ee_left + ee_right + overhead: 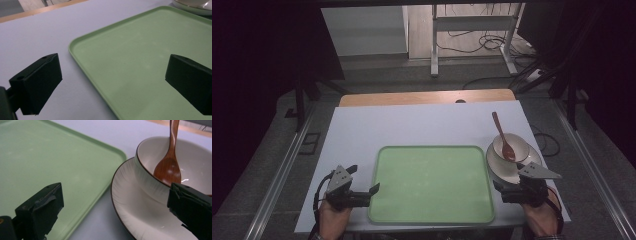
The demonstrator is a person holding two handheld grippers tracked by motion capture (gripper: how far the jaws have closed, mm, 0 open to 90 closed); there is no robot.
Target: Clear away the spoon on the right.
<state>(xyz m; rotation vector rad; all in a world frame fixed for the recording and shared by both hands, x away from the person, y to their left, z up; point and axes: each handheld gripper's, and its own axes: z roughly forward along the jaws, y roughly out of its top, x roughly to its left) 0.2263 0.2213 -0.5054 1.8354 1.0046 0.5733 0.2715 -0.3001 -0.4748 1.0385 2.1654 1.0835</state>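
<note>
- Right gripper (512, 184) gapes wide, holding nothing, just beside the plate (502, 167)
- Bowl (518, 142) with spoon (504, 142) sits on the plate, right of the tray (384, 200)
- Left gripper (362, 182) gapes over the tray's left rim

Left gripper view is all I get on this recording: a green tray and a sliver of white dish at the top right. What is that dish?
Observer: A white plate with a white bowl standing on it, right of the green tray.
Operator: Anything in the bowl?
Observer: A brown wooden spoon, its scoop inside and its handle leaning over the far rim.
Operator: Where is the other claw?
Observer: The right claw is open at the plate's near edge, holding nothing.
Operator: And the tray?
Observer: It is bare in the high view.
</note>
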